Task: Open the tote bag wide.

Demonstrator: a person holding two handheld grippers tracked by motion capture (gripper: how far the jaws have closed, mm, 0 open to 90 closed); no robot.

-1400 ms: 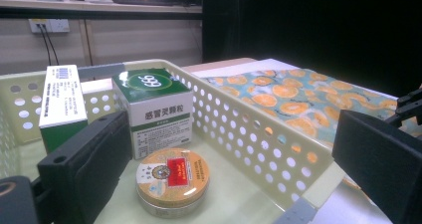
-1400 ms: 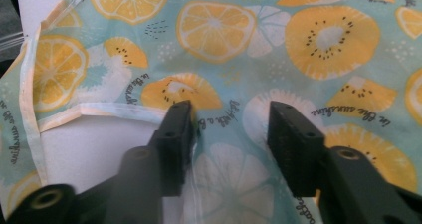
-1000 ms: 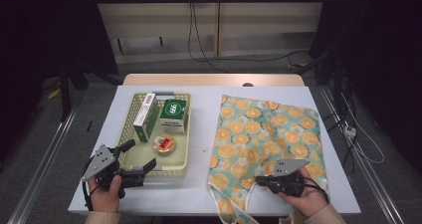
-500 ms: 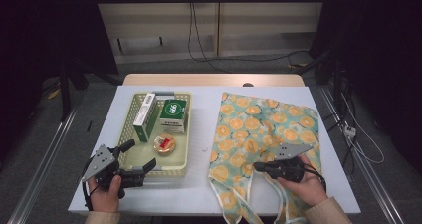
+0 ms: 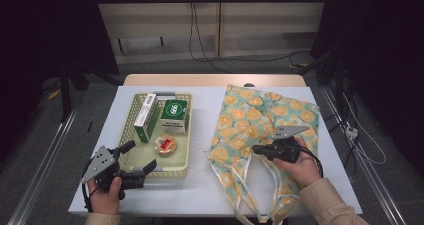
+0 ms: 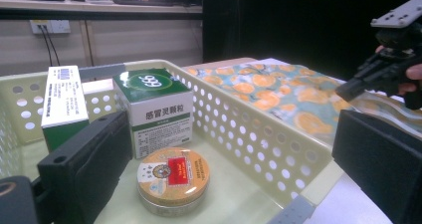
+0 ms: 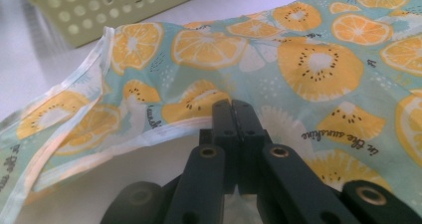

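A fabric bag printed with orange slices lies flat on the right half of the white table. My right gripper is shut on the hem of its top layer near the mouth, lifting that edge slightly. In the right gripper view the jaws meet on the bag's hem at my right gripper. My left gripper stands open at the near corner of the yellow basket, one jaw inside it, one outside. The basket holds a round tin, a green box and a long white-green box.
The bag's two handles trail to the table's front edge. A strip of bare white table separates basket and bag. A wooden strip runs along the table's far edge, and dark floor and cables lie beyond it.
My right gripper has moved away from the front edge and a little left, pulling the bag's top hem with it so the mouth gapes. The left gripper has stayed put.
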